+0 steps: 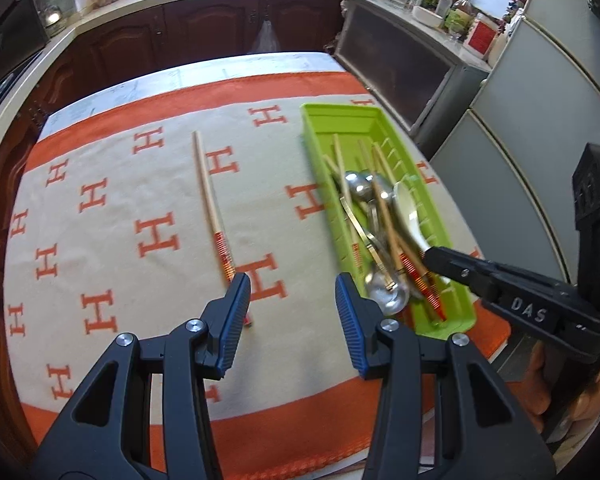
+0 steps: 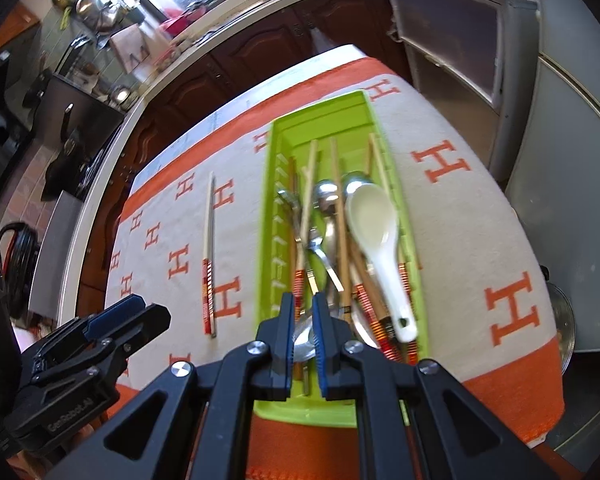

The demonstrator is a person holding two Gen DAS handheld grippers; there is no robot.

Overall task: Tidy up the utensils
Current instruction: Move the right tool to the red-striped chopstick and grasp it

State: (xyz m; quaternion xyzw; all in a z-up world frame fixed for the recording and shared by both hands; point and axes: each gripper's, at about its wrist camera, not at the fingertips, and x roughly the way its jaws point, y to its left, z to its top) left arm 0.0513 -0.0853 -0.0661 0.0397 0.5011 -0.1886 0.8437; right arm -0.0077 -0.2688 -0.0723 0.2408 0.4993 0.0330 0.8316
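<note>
A green utensil tray lies on the orange-and-cream cloth and holds several chopsticks, metal spoons and a white ceramic spoon. One chopstick lies alone on the cloth left of the tray. My left gripper is open and empty, above the cloth between that chopstick's red end and the tray; it also shows in the right wrist view. My right gripper hovers over the tray's near end, its jaws a narrow gap apart with nothing between them; it also shows in the left wrist view.
The cloth covers a table whose near and right edges are close. Dark wood cabinets and a counter stand behind it. A grey fridge stands to the right. A metal pot lid sits low beside the table's right edge.
</note>
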